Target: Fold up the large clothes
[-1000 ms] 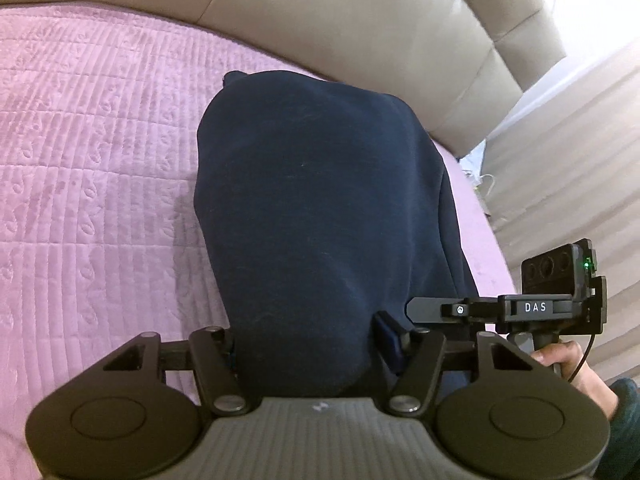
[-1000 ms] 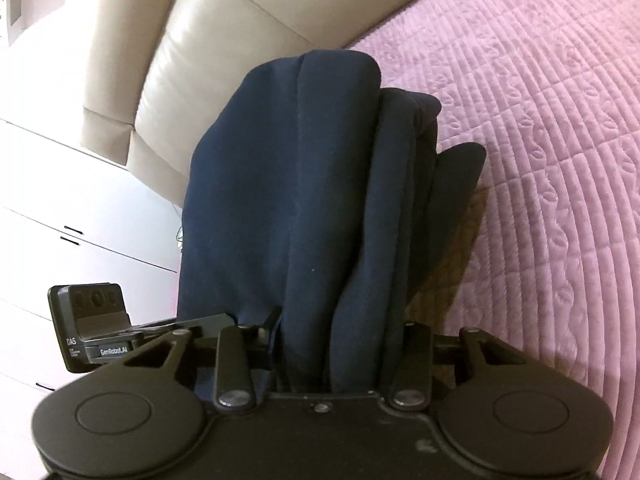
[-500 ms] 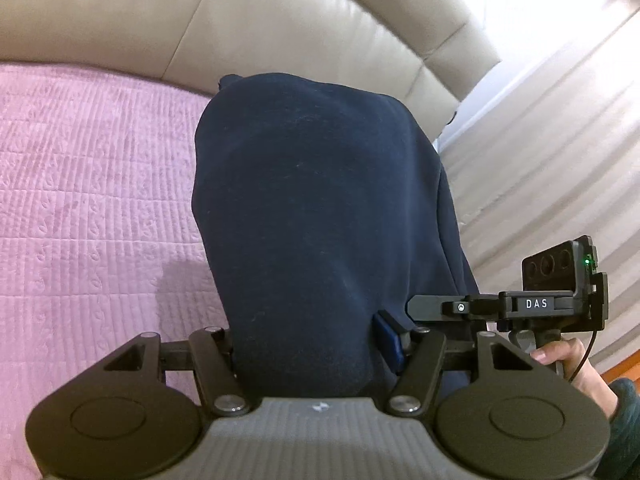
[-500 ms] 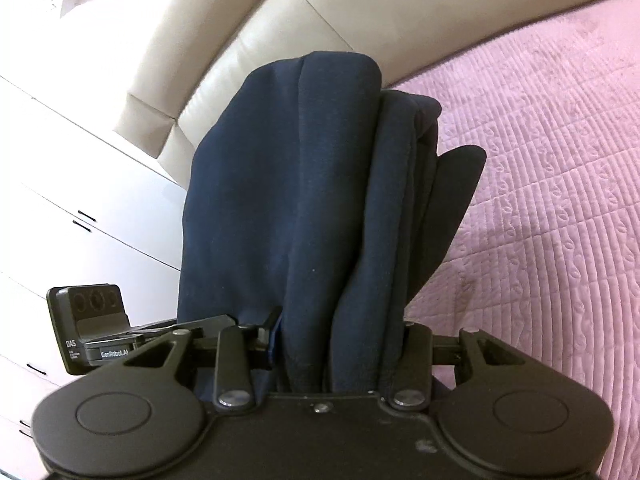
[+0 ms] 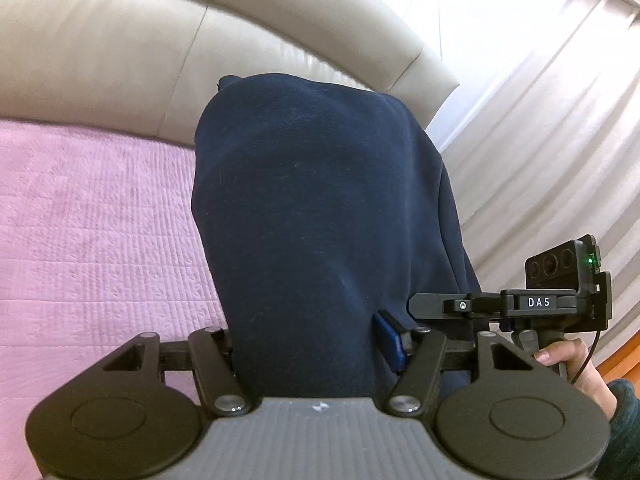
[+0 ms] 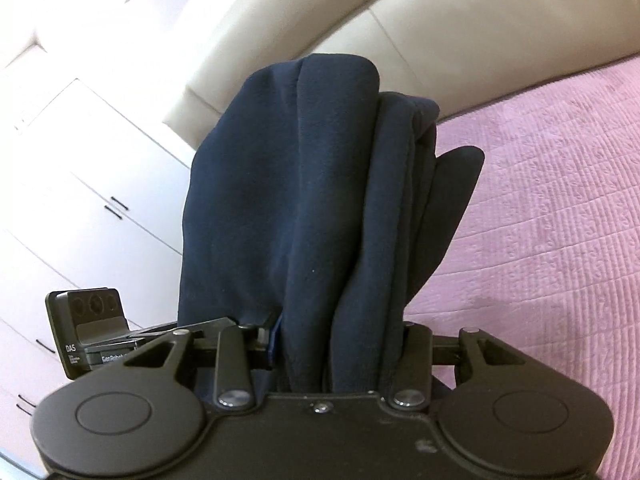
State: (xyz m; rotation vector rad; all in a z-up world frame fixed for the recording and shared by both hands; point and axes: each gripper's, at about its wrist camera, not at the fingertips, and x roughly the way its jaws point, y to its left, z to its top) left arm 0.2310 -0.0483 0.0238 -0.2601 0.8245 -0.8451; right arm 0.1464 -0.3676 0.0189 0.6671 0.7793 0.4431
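left wrist: hand (image 5: 576,364), curtain (image 5: 540,128) | right wrist: cupboard (image 6: 92,184)

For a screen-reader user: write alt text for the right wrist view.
The right gripper clamps a bunched navy garment that fills the centre, above a pink quilted bedspread. A cream padded headboard and white cabinets stand behind.

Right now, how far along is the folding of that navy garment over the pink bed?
Done: the navy garment already hangs in several stacked layers. In hand: the left gripper and right gripper each clamp a thick bunch of it, held above the pink bedspread. Left: laying it down flat and probably a final fold; how neat the hidden side is cannot be told.
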